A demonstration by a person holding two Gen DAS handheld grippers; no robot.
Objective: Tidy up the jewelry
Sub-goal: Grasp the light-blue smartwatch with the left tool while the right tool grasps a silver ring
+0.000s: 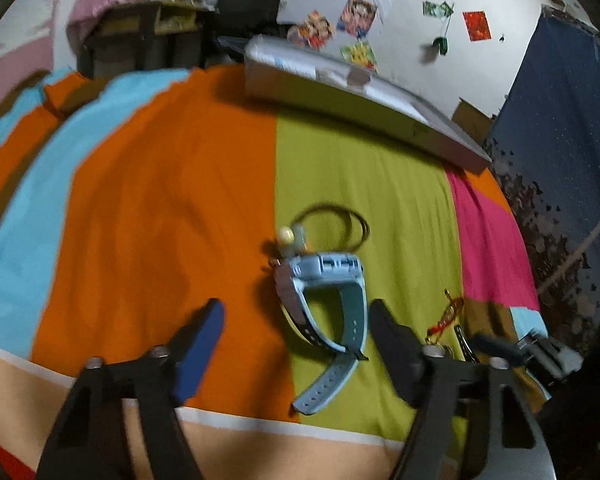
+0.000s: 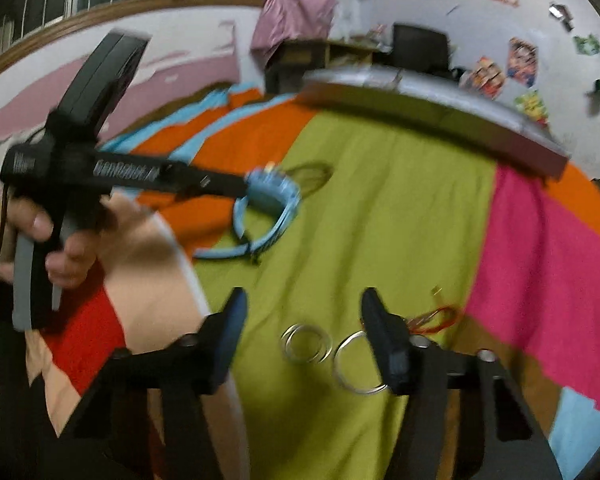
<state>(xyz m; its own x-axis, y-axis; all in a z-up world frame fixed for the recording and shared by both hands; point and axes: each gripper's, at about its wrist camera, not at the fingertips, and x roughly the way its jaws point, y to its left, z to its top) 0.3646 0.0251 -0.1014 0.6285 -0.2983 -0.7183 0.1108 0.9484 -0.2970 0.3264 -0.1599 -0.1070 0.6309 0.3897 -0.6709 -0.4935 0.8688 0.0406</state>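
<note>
Firstly, left wrist view: left gripper (image 1: pixel 296 322) with jaws apart, blue watch (image 1: pixel 324 304) lying on bedspread (image 1: pixel 400 200) between the fingers, nearer the 1 o'clock finger. Right wrist view: right gripper (image 2: pixel 302 316) spread wide, empty; silver rings (image 2: pixel 306 343) between fingers, watch at 11 o'clock, well apart.

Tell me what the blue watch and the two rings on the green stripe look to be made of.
Watch: the light blue strap looks like matte rubber or silicone; it bends softly and has punched holes. The case seems to be plastic, though blur leaves that open.
Rings: thin, pale hoops with bright glints, probably polished metal; the second ring lies partly behind the right tongs.
</note>
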